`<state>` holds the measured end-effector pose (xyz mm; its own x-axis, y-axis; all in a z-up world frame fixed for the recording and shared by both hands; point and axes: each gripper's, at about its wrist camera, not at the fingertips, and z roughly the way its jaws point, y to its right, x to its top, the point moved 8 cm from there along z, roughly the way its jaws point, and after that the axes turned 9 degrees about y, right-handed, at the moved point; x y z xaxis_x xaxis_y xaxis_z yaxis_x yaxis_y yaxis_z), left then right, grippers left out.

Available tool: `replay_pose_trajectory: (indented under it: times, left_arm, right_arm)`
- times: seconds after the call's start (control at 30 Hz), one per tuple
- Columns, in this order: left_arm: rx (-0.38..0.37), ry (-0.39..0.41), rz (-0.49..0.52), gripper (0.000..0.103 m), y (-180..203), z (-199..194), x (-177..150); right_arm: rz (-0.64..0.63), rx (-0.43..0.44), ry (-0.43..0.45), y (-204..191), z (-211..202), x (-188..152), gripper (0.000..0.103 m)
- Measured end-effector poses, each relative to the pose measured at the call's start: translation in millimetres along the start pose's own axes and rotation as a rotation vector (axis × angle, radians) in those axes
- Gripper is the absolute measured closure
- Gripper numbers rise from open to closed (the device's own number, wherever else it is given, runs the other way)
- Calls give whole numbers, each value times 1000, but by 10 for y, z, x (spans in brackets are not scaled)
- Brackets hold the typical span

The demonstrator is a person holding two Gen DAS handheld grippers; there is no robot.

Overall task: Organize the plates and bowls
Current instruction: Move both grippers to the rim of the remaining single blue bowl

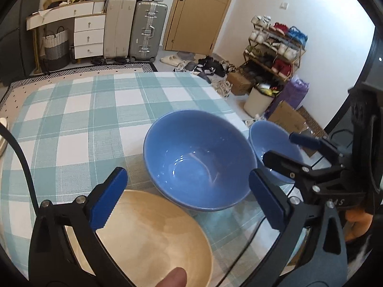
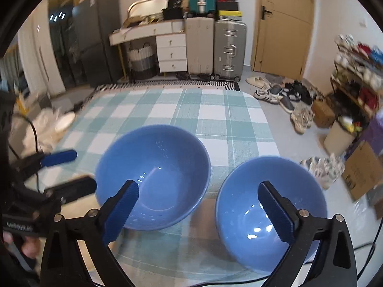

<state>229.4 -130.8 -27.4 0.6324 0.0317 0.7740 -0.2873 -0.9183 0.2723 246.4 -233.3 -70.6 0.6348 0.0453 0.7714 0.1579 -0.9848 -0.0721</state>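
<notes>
Step in hand, as judged: both grippers stand free above the crockery, so the next grasp is still to be chosen. For nesting, the smaller blue bowl would go into the larger one; pinch a rim wall squarely, lift clear of the neighbouring rim, and lower centred so the glazed surfaces do not knock.

Left gripper (image 1: 189, 199): jaws spread wide, nothing between the pads; it hovers over the near edge of the large bowl, lower centre of the left wrist view.

Right gripper (image 2: 202, 211): jaws spread wide, holding nothing; it hangs over the gap between the two blue bowls, lower centre of the right wrist view.

Large blue bowl (image 1: 198, 157): centre of frame, upright on the checked tabletop (image 1: 71, 119), empty.

Small blue bowl (image 2: 270, 210): lower right of the right wrist view, upright near the tabletop's edge, just beside the large bowl, empty.

Cream plate (image 1: 153, 234): lower centre of the left wrist view, flat, bare, its far rim tucked close under the large bowl.
</notes>
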Motion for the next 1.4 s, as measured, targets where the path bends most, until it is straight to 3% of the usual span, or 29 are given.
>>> replay_pose_trajectory:
  times: [0.27,0.43,1.03,1.1,1.4]
  left_arm:
    - [85,36,37,2,124,-309,-4]
    - [87,28,72,2,369,-362,-79]
    - [-7,-44,153,4,1394,79,-410]
    - [-26,-57,163,11,1504,128,-451]
    - [-45,-78,189,11,1827,263,-532]
  right_arm:
    - [2,-32,40,103,-310,-82,1]
    - [39,-63,64,343,-500,-166,1]
    - [121,-155,56,1326,-857,-391,1]
    - [124,-156,51,1406,-869,-422,1]
    - [88,-159,26,1564,-824,-496,1]
